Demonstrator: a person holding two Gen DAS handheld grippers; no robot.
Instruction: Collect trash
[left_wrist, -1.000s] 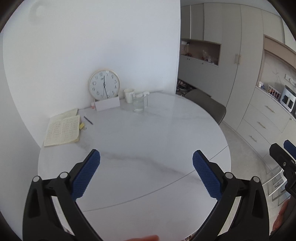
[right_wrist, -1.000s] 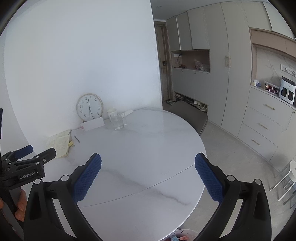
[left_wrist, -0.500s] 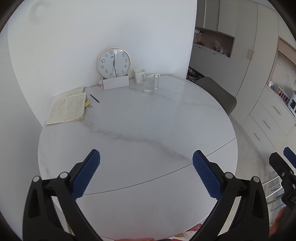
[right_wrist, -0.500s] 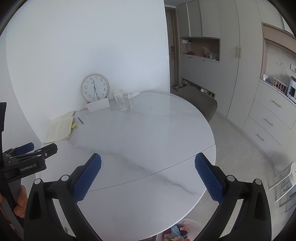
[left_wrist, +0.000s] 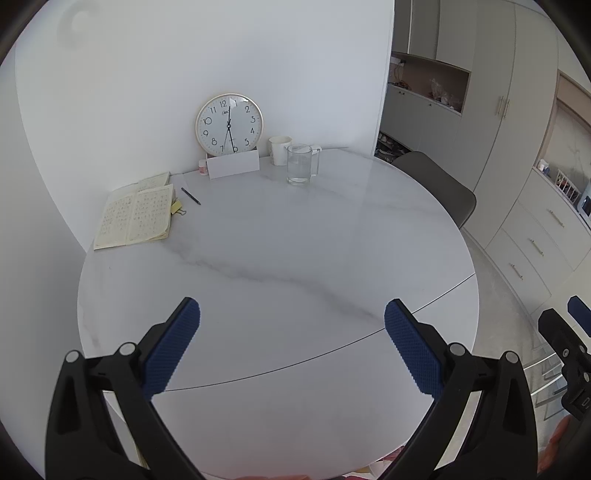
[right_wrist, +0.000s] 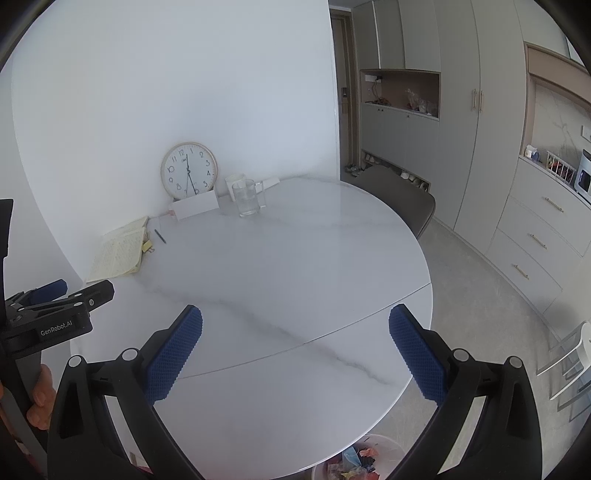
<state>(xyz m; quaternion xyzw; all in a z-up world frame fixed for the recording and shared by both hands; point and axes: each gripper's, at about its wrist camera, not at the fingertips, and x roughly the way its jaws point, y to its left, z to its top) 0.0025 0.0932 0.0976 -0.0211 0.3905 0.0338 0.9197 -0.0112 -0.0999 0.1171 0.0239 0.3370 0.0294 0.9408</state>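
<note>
Right wrist view: my left gripper reads "GenRobot.AI". Both it and my right gripper gape wide, empty. Below the right one, the white bin of colourful trash is cut off.

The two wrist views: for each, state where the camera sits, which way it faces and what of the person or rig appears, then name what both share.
Left wrist: on the left gripper, above the round table's near edge, facing the clock at the wall; the right gripper shows at the right border.
Right wrist: on the right gripper, same direction but further right, with a bin of trash below the rim; the left gripper and a hand show at left.
Shared: clock, glass mug, open notebook, pen.
</note>
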